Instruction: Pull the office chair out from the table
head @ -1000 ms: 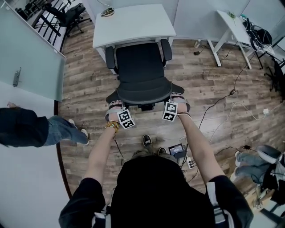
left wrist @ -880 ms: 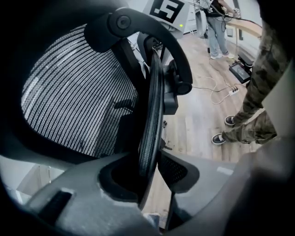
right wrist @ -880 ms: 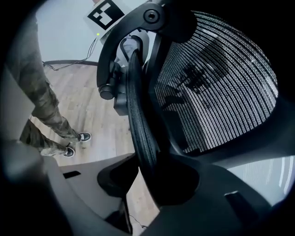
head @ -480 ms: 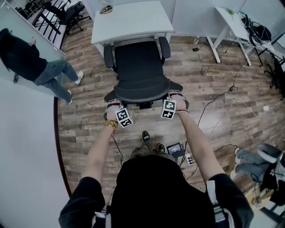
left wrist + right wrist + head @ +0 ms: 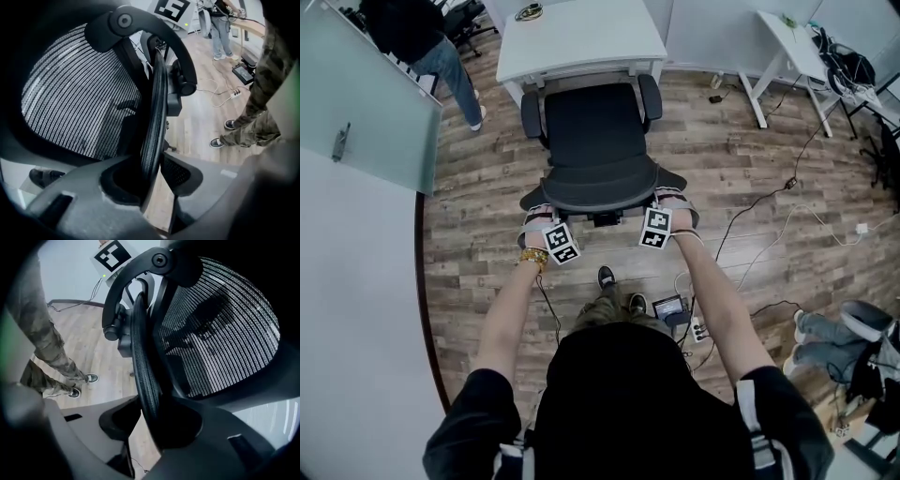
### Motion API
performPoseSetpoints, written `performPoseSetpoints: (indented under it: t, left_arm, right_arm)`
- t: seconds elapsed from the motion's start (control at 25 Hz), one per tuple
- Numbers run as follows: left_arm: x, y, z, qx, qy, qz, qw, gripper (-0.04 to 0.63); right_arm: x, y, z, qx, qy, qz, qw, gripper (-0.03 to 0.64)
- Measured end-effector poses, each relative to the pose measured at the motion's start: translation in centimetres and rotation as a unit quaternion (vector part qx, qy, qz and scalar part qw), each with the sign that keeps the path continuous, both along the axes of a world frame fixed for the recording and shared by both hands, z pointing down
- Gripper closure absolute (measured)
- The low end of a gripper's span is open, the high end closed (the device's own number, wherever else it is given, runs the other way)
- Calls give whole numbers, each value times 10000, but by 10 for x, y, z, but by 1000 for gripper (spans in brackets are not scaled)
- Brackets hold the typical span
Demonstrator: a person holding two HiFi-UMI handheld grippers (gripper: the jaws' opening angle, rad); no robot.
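My left claw and right claw are each clamped on the backrest rim of the office chair, one at either corner, so the pull runs straight without swivelling. The chair stands just before the bench, armrests near its edge.

You can read no words, brands or numbers anywhere; only black-and-white square markers show, mid-frame in the head view, on your left gripper and right gripper.
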State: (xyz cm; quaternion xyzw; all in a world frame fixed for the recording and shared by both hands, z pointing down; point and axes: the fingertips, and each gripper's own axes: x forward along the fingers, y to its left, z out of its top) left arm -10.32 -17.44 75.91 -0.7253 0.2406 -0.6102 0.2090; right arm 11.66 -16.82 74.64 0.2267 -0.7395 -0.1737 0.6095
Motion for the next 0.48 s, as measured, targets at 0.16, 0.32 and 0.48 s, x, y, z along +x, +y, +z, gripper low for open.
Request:
performPoseSetpoints:
  t: [0.16, 0.32, 0.48]
  left_arm:
    - [1, 12, 0, 31, 8, -4, 10000, 449]
    - [5, 26, -2, 37, 0, -8, 10000, 448]
    - [5, 39, -2, 60, 3, -14, 10000, 448]
  right_arm:
    - [1, 12, 0, -15, 8, -4, 10000, 495]
    - [5, 25, -1, 12, -11, -64, 10000, 495]
    - [5, 38, -1, 11, -8, -105, 9999, 495]
